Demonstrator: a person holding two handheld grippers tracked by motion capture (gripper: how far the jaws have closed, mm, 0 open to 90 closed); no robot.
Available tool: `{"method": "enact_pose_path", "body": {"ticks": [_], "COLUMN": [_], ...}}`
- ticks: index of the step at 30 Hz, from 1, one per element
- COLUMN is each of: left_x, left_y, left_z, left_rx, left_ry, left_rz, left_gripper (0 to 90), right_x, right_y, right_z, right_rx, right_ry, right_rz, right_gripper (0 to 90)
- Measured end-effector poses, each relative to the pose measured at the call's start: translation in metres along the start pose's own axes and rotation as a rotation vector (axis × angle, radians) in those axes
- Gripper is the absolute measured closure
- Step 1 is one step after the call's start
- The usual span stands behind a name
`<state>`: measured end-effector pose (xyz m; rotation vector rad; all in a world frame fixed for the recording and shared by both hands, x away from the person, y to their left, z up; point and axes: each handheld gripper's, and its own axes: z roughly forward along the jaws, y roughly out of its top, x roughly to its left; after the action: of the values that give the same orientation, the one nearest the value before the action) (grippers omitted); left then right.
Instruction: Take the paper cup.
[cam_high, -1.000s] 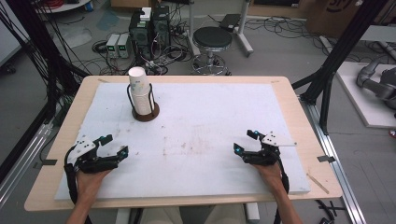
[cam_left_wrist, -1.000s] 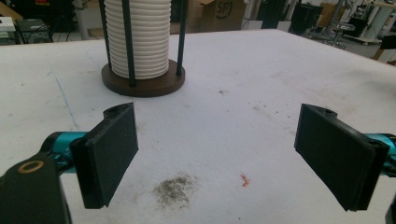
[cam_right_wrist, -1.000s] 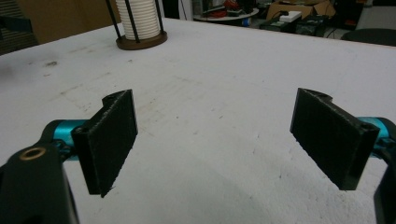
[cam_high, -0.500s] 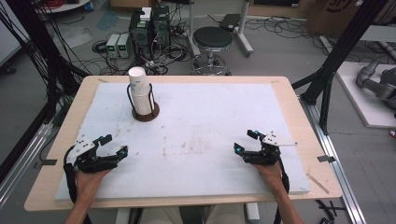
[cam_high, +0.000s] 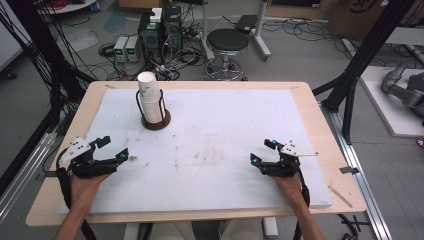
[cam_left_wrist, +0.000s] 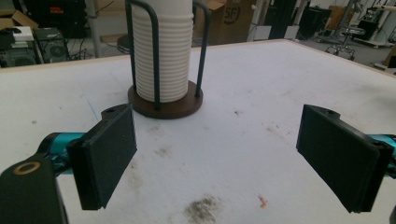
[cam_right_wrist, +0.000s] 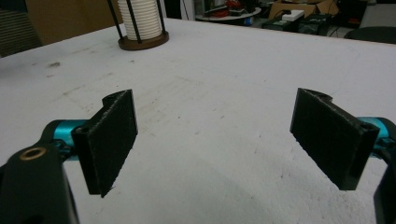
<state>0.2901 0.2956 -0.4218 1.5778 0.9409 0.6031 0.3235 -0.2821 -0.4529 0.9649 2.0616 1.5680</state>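
high view: overhead, forward-down | gripper views — low, close, sharing cup stack (cam_left_wrist: 162, 51)

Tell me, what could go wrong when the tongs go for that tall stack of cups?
The stack of cups stands tall inside a thin wire holder, so a bump from the open left tongs might tip it all over. The wire posts hug the cups closely, so the tongs may catch on a post. Pinching might also lift several cups together.
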Motion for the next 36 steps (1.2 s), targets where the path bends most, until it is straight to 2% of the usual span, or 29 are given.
{"method": "enact_pose_path", "body": {"ticks": [1, 2, 6, 7, 8, 9, 12, 17, 25, 30, 31, 32, 36], "left_x": [0.0, 0.002, 0.005, 0.005, 0.006, 0.006, 0.007, 0.009, 0.017, 0.025, 0.025, 0.029, 0.036], "left_y": [0.0, 0.009, 0.029, 0.029, 0.038, 0.038, 0.054, 0.067, 0.093, 0.114, 0.114, 0.123, 0.139], "left_z": [0.0, -0.001, -0.001, -0.001, 0.001, 0.001, 0.004, 0.007, 0.017, 0.025, 0.025, 0.029, 0.037], "left_rx": [0.0, 0.0, 0.0, 0.0, -0.002, -0.002, -0.009, -0.016, 0.002, 0.034, 0.034, 0.053, 0.074], "left_ry": [0.0, 0.002, -0.004, -0.004, -0.007, -0.007, -0.015, -0.019, -0.034, -0.061, -0.061, -0.073, -0.089], "left_rz": [0.0, 0.014, 0.049, 0.049, 0.059, 0.059, 0.079, 0.08, 0.073, 0.074, 0.074, 0.084, 0.082], "left_gripper": [12.1, 12.1, 12.1, 12.1, 12.1, 12.1, 12.1, 12.1, 12.1, 12.1, 12.1, 12.1, 12.1], "right_x": [0.0, -0.001, 0.0, 0.0, -0.001, -0.001, -0.001, -0.001, -0.001, -0.001, -0.001, -0.001, -0.001], "right_y": [0.0, 0.0, 0.0, 0.0, 0.0, 0.0, 0.0, 0.0, 0.0, 0.0, 0.0, 0.0, 0.0], "right_z": [0.0, 0.0, 0.0, 0.0, 0.0, 0.0, 0.0, 0.0, 0.0, 0.0, 0.0, 0.0, 0.0], "right_rx": [0.0, -0.004, -0.001, -0.001, -0.002, -0.002, -0.003, -0.003, -0.001, -0.001, -0.001, 0.0, 0.0], "right_ry": [0.001, 0.0, 0.003, 0.003, 0.003, 0.003, 0.002, 0.002, 0.006, 0.009, 0.009, 0.008, 0.008], "right_rz": [0.0, -0.008, -0.002, -0.002, -0.003, -0.003, -0.006, -0.006, 0.004, 0.006, 0.006, 0.008, 0.007], "right_gripper": [15.1, 15.1, 15.1, 15.1, 15.1, 15.1, 15.1, 15.1, 15.1, 15.1, 15.1, 15.1, 15.1]}}
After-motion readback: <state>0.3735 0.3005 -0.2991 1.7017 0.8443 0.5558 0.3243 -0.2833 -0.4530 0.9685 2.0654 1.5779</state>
